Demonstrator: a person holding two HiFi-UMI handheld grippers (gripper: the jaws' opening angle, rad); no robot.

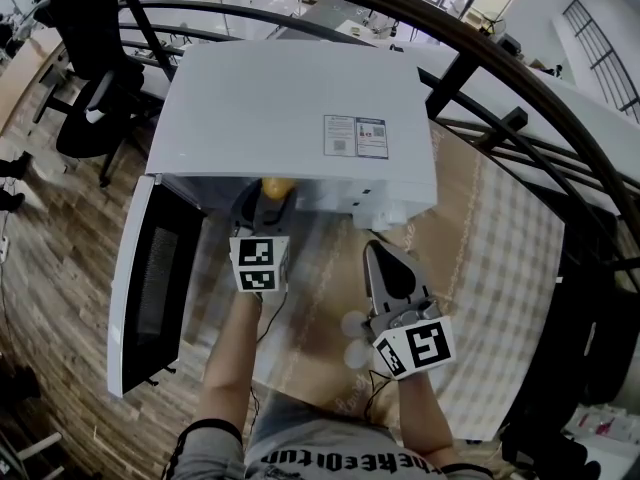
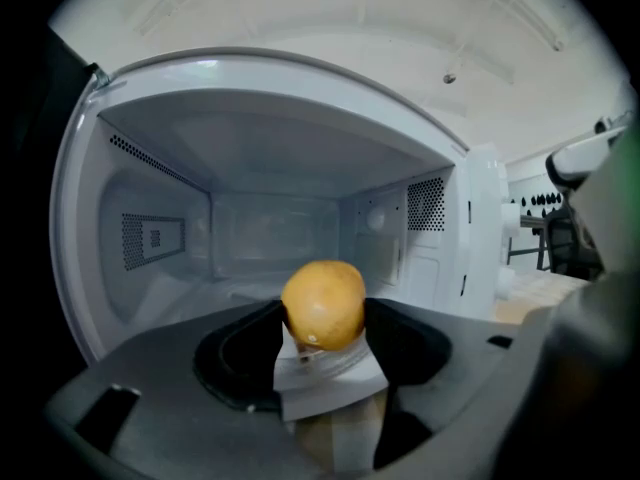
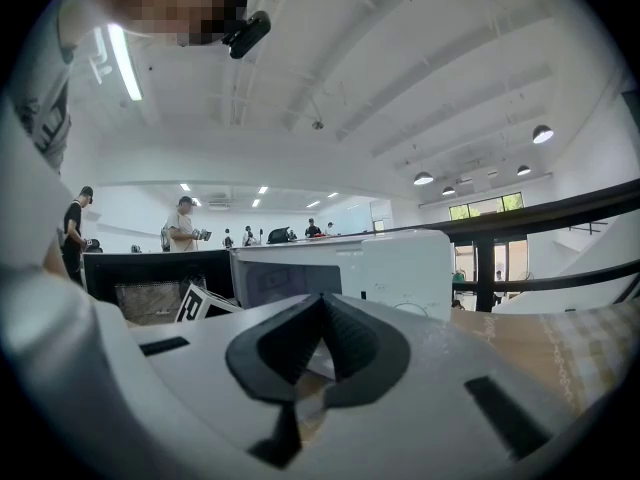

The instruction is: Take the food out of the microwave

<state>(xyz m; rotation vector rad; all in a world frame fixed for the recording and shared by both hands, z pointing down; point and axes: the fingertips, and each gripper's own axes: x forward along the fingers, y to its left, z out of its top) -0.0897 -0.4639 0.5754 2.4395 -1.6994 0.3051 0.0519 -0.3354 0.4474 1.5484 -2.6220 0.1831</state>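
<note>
One piece of food is all the task concerns, and the step in hand is the grasp itself. The left gripper (image 2: 323, 316) reaches into the mouth of the white box-shaped microwave (image 1: 300, 108), whose door (image 1: 150, 288) hangs open to the left. Its black pads lie against both sides of the round orange-yellow piece of food (image 2: 323, 303), so I judge it clamped. A white ridged piece shows just under the food; I cannot tell what it is.

The oven cavity behind the food looks bare: grey walls, vent holes, nothing else inside.

The right gripper (image 3: 322, 313) hangs over the beige checked tabletop (image 1: 500, 268) in front of the oven, clenched on nothing.

Next, the food should be drawn straight back over the front sill, kept level so it does not roll out of the pads, then set on the tabletop.
</note>
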